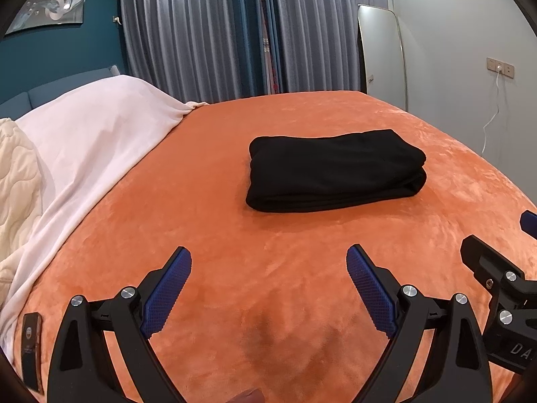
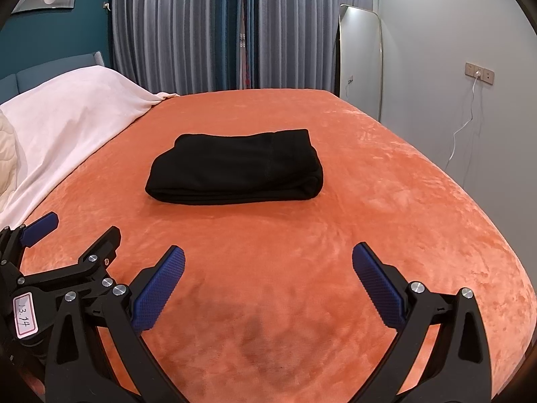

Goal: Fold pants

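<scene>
Black pants lie folded into a compact thick rectangle on the orange bedspread, also in the right wrist view. My left gripper is open and empty, held above the bedspread well short of the pants. My right gripper is open and empty too, side by side with the left one. The right gripper's black frame shows at the right edge of the left wrist view. The left gripper shows at the left edge of the right wrist view.
A white blanket and a cream quilt cover the left side of the bed. A dark phone-like object lies at the near left edge. Grey curtains, a leaning mirror and a wall socket with a cable stand behind.
</scene>
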### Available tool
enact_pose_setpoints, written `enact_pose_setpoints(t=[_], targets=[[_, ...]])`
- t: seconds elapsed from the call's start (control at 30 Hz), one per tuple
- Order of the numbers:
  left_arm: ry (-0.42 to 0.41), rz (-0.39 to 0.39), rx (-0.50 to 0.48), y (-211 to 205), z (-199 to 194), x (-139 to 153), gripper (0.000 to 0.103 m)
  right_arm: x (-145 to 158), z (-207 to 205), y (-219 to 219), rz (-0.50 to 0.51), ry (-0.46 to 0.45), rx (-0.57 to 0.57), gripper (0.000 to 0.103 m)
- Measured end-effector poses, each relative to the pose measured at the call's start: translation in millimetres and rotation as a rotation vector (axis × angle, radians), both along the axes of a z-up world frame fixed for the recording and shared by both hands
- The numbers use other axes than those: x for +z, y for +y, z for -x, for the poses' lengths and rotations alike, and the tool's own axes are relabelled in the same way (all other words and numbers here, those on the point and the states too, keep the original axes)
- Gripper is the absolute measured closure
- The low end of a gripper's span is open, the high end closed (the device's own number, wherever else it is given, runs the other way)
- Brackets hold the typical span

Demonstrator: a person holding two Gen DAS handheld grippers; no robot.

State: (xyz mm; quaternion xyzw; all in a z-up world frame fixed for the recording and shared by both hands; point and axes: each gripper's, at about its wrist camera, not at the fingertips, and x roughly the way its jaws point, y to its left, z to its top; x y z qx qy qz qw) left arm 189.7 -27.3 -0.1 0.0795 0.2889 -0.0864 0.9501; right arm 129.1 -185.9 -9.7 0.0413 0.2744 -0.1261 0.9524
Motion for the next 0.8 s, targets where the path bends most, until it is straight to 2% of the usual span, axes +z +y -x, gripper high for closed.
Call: enact_pose_setpoints(t=[0.13, 0.57, 0.7, 0.8], targets=[[0.021, 0.026, -0.009, 2.9, -0.6, 0.3, 0.011, 0.0, -0.4, 0.3, 0.002, 0.002, 0.000, 0.005], [0.023, 0.018, -0.005, 2.2, -0.1, -1.2, 0.011, -0.1, 1.6, 0.7, -0.002, 0.001, -0.006, 0.005], [-0.044, 0.016, 0.053, 6.8, 4.9, -0.7, 0.011, -0.7, 3.3, 0.7, -0.003, 0.001, -0.006, 0.005], [-0.059, 0.015, 0.033, 6.7, 6.9, 0.9, 0.011, -2.1, 4.3, 0.7, -0.004, 0.005, -0.008, 0.005]])
